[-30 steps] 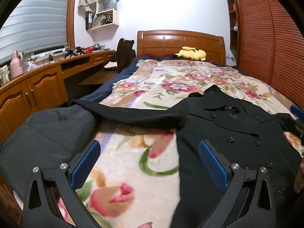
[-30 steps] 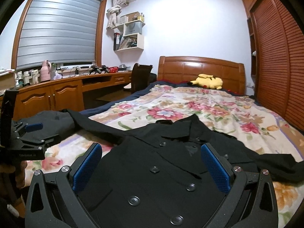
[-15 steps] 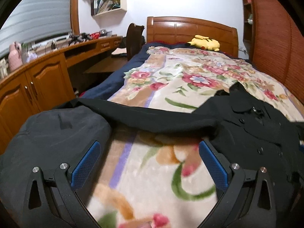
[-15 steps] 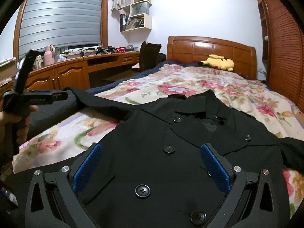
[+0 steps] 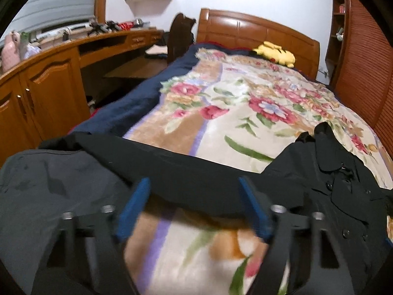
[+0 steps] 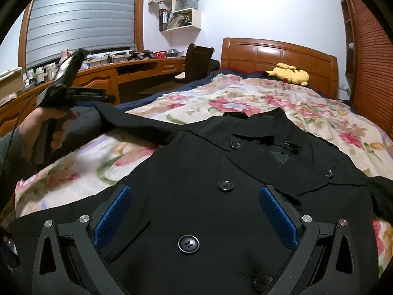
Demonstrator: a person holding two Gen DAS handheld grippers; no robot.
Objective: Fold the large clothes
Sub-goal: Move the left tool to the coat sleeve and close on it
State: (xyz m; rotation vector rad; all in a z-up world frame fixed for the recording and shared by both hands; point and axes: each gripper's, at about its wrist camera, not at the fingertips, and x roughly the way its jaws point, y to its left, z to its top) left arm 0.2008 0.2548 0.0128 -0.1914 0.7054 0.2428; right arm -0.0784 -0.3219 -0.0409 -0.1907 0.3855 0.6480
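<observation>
A black double-breasted coat [image 6: 221, 196] lies face up on the floral bedspread [image 6: 258, 103], collar toward the headboard. Its left sleeve [image 5: 176, 172] stretches out flat toward the bed's left edge. My left gripper [image 5: 194, 204] is open and empty, hovering just above that sleeve; it also shows in the right wrist view [image 6: 108, 98], near the sleeve's cuff. My right gripper [image 6: 196, 211] is open and empty, low over the coat's buttoned front.
A grey garment [image 5: 49, 196] lies at the bed's near left corner. A yellow plush toy [image 5: 275, 54] sits by the wooden headboard [image 5: 258, 29]. A wooden desk [image 5: 73, 56] and dark chair [image 5: 179, 36] stand left; a slatted wardrobe [image 5: 363, 61] stands right.
My left gripper has moved forward and left toward the outstretched sleeve, its fingers somewhat narrower than before. My right gripper has lowered closer over the coat's front.
</observation>
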